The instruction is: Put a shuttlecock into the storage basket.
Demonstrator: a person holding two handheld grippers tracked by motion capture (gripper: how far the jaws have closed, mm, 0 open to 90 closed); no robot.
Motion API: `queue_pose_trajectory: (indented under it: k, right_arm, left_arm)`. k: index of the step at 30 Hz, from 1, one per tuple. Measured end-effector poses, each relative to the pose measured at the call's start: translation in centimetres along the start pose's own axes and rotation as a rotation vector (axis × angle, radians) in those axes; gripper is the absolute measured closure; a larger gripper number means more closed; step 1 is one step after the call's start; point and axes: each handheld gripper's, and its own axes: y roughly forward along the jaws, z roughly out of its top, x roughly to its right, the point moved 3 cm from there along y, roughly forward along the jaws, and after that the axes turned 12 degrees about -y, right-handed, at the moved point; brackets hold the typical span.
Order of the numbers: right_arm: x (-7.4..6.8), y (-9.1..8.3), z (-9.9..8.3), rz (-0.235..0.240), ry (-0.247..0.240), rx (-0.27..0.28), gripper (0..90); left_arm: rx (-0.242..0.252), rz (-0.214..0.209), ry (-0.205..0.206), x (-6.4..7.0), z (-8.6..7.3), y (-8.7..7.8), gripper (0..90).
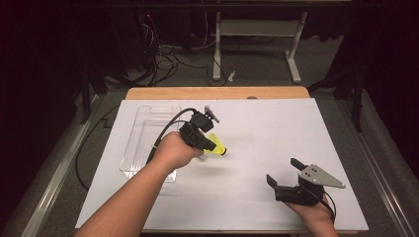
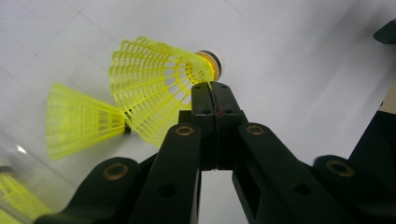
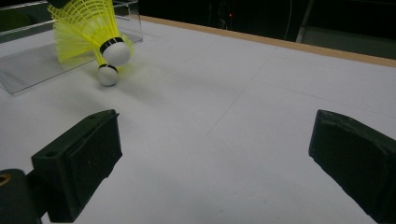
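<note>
While left gripper [image 2: 212, 100] fingers pinch the yellow shuttlecock's [image 2: 154, 88] skirt, just right of the clear tray [image 1: 148, 118] | keep grip light, carry it over tray | right gripper [image 1: 286, 175] gapes empty, well right.

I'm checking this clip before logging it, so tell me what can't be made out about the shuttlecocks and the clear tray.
- Held shuttlecock: left gripper covers its skirt edge in the left gripper view.
- Second shuttlecock: its cork is behind the held skirt there; in the high view the two merge into one small yellow patch.
- Clear tray: its near end is behind the forearm in the high view; cut by the top edge in the right gripper view.
</note>
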Motion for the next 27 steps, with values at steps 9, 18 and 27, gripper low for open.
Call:
queue_pose_trajectory:
  k: [9, 18, 27]
  right_arm:
    - [-0.1, 0.0, 0.0, 0.002, 0.000, -0.002, 3.0]
    - [-0.1, 0.1, 0.0, 0.003, 0.001, -0.002, 3.0]
    - [-0.1, 0.1, 0.0, 0.009, -0.003, -0.003, 3.0]
  left_arm:
    - [0.018, 0.033, -0.026, -1.3, -0.8, -1.6, 90.0]
    - [0.042, 0.058, -0.063, -3.0, -1.7, -3.6, 90.0]
    - [0.071, 0.084, -0.110, -5.2, -3.1, -5.7, 90.0]
